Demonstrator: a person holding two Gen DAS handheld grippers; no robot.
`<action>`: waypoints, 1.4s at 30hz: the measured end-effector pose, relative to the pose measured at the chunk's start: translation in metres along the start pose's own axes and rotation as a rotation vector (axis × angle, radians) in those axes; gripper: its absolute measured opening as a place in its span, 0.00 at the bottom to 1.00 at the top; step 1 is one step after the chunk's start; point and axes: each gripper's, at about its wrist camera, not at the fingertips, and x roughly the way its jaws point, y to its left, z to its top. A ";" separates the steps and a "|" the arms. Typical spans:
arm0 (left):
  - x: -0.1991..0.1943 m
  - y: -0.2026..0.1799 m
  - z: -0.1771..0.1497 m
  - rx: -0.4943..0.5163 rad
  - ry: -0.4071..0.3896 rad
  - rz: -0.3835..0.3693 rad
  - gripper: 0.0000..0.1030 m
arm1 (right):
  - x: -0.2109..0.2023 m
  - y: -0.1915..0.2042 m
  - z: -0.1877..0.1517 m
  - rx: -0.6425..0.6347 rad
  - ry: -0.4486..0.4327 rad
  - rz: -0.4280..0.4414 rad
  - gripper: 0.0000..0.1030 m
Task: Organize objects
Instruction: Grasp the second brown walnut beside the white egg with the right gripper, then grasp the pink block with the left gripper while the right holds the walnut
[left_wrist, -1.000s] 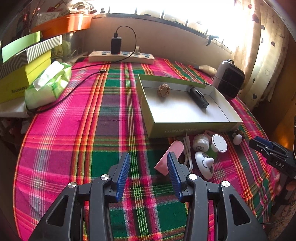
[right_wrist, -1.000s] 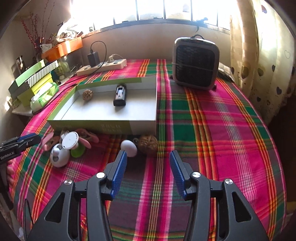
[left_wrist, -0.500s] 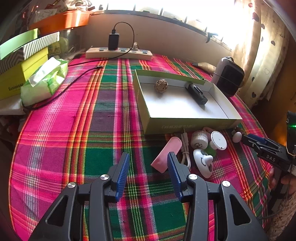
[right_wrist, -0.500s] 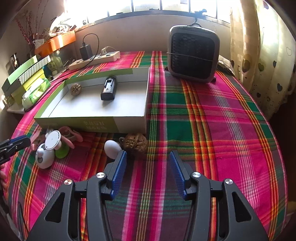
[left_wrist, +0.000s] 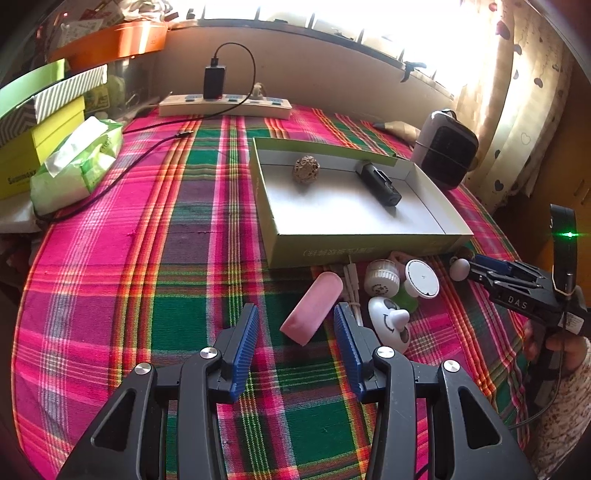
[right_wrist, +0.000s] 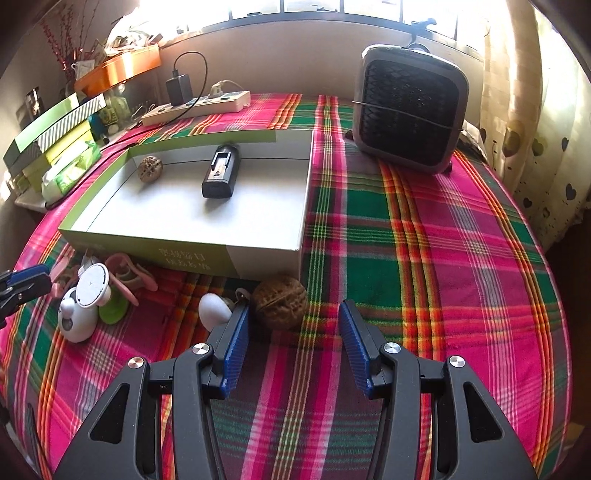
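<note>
Right wrist view: the right gripper (right_wrist: 293, 332) has open fingers just by a brown bumpy walnut (right_wrist: 279, 301). The left gripper (left_wrist: 295, 332) fingers are open near a pink flat case (left_wrist: 313, 308).

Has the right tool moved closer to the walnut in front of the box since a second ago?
Yes. The right tool has closed in on the walnut lying before the box.

tablecloth (right_wrist: 424, 229): pink, green and red plaid with thin yellow and white lines
box (right_wrist: 184, 251): light green outside, white inside
fingers (right_wrist: 236, 343): blue ribbed pads on black arms
walnut (right_wrist: 280, 301): brown, wrinkled
egg-shaped piece (right_wrist: 214, 310): white
case (left_wrist: 314, 308): plain pink
fan (right_wrist: 406, 107): grey shell, black grille
curtain (right_wrist: 535, 147): cream with dark hearts
power strip (left_wrist: 225, 107): white
</note>
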 end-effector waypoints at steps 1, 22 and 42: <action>0.000 0.000 0.000 0.002 0.001 -0.002 0.40 | 0.000 0.000 0.000 0.001 -0.001 0.001 0.48; 0.017 -0.008 0.003 0.043 0.035 0.037 0.40 | -0.002 0.005 -0.001 -0.011 -0.016 0.007 0.31; 0.024 -0.015 0.006 0.109 0.009 0.120 0.22 | -0.003 0.007 -0.002 -0.005 -0.017 0.020 0.31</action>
